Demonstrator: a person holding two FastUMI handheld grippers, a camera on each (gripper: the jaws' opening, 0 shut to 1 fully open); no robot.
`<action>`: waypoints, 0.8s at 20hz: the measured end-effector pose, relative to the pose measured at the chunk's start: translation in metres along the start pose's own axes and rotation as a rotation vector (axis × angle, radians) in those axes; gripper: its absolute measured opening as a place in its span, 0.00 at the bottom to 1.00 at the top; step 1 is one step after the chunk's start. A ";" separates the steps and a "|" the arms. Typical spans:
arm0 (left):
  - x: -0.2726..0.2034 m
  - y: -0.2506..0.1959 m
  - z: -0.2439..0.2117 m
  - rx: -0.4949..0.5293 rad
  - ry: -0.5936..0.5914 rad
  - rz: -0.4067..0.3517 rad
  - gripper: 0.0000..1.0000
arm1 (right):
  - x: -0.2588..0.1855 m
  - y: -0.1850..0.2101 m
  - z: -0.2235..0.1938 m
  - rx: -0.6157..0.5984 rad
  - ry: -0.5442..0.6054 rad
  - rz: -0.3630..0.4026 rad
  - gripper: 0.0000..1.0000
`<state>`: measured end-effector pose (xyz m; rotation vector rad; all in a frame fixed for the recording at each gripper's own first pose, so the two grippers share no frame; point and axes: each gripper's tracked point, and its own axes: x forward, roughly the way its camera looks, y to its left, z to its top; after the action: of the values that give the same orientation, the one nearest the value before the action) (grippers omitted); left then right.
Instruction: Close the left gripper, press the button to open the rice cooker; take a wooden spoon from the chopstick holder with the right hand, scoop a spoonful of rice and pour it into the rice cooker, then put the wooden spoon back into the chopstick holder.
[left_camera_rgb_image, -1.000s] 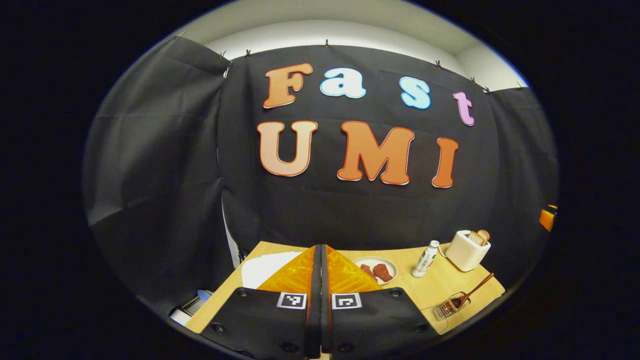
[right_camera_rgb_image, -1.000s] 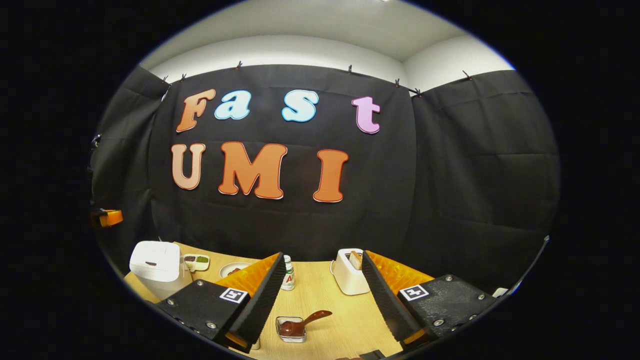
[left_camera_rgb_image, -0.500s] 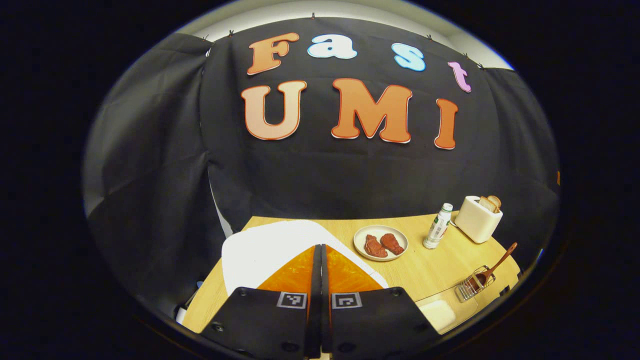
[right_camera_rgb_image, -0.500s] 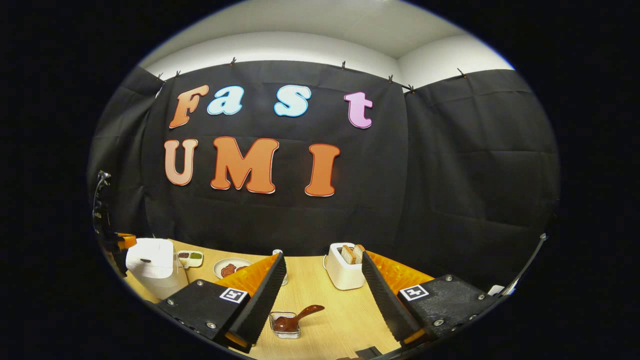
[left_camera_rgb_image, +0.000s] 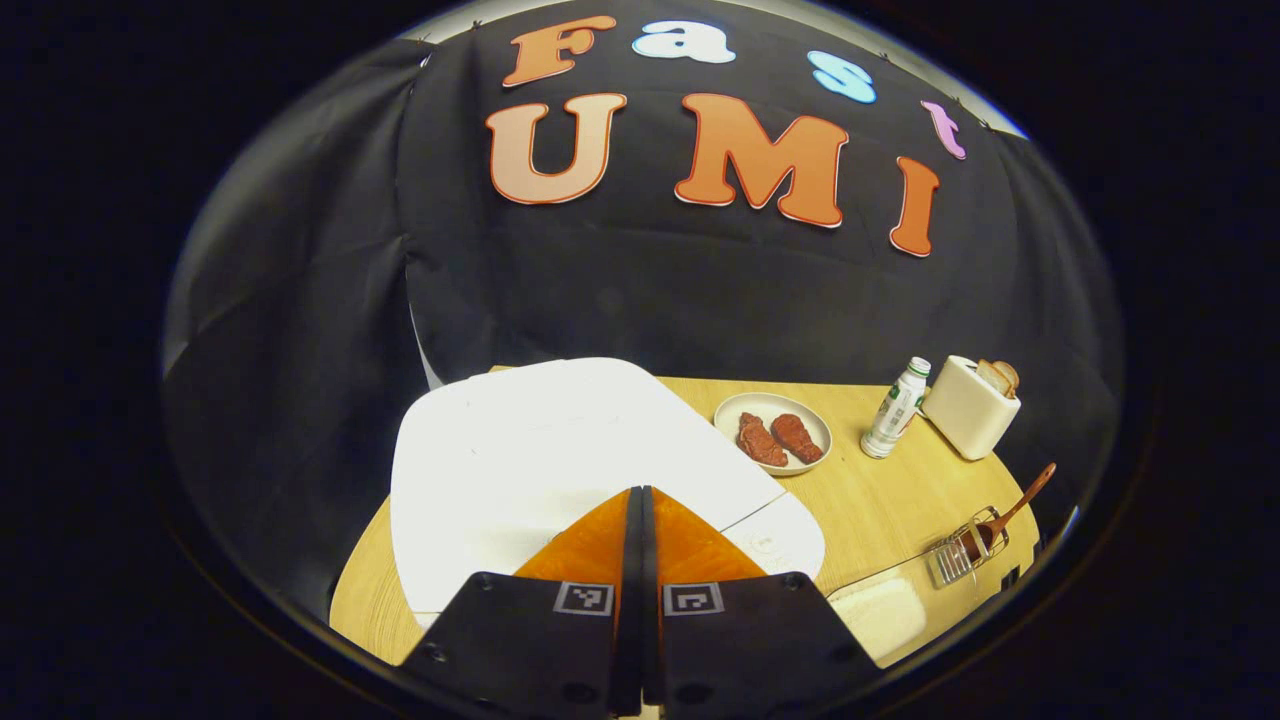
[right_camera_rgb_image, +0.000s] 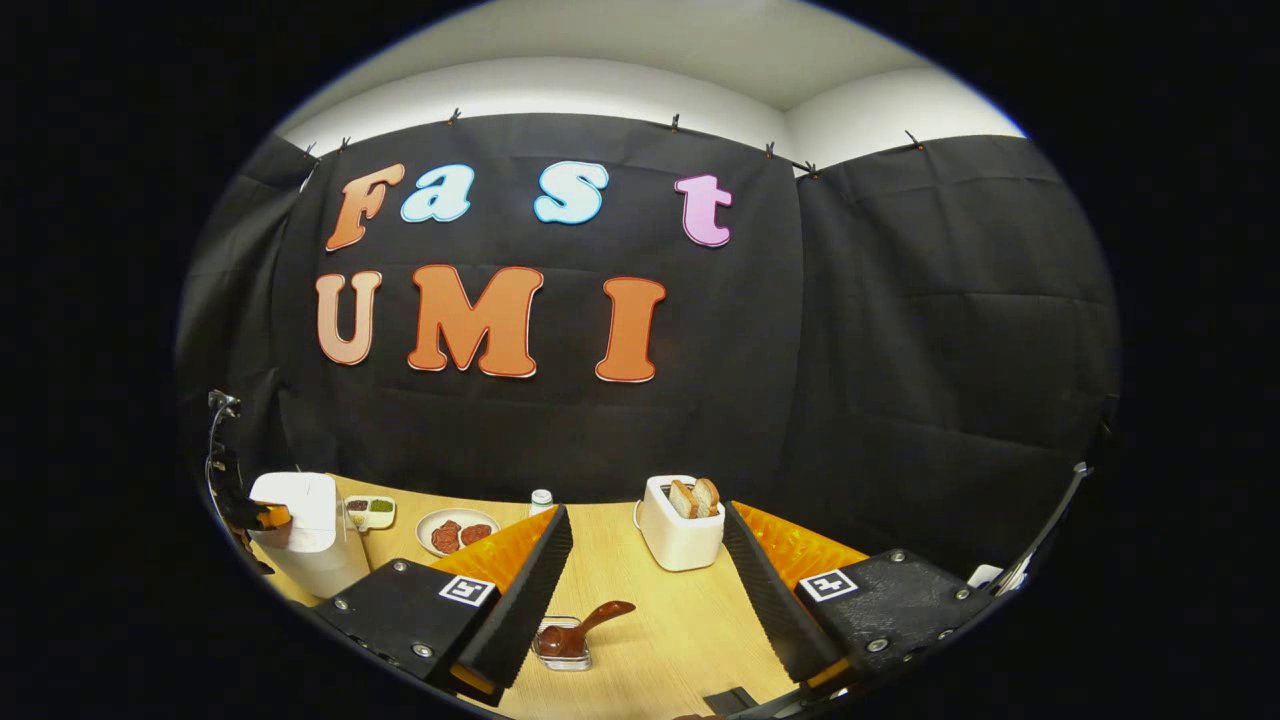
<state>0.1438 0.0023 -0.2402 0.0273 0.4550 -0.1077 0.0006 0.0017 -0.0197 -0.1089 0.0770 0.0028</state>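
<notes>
The rice cooker (left_camera_rgb_image: 560, 450), lid down, fills the table's (left_camera_rgb_image: 880, 500) left end; the left gripper (left_camera_rgb_image: 640, 500), fingers clenched together, hovers over its front, so pressing the button seems next. The wooden spoon (right_camera_rgb_image: 585, 628) sits in its holder (right_camera_rgb_image: 562, 648) near the front edge, handle slanting up-right. The right gripper (right_camera_rgb_image: 640, 570) hangs released above it.

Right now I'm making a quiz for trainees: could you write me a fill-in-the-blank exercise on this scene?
1. The left gripper, over the rice cooker, has its fingers ____.
2. The right gripper is ____, with nothing between its fingers.
3. The wooden spoon rests in the ____.
4. The plate between the rice cooker and the bottle holds two pieces of ____.

Missing words: shut; open; chopstick holder; meat
</notes>
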 end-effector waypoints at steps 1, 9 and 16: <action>0.001 0.001 0.005 0.000 -0.010 0.001 0.05 | 0.000 0.000 0.000 -0.001 0.001 0.000 0.95; 0.002 0.001 -0.003 0.021 0.028 0.004 0.05 | 0.004 0.007 -0.011 0.014 0.024 0.019 0.95; -0.040 0.013 0.102 0.024 -0.220 0.067 0.05 | 0.006 0.007 -0.006 0.033 0.001 0.019 0.95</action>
<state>0.1543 0.0138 -0.1308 0.0534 0.2324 -0.0492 0.0057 0.0077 -0.0268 -0.0747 0.0793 0.0209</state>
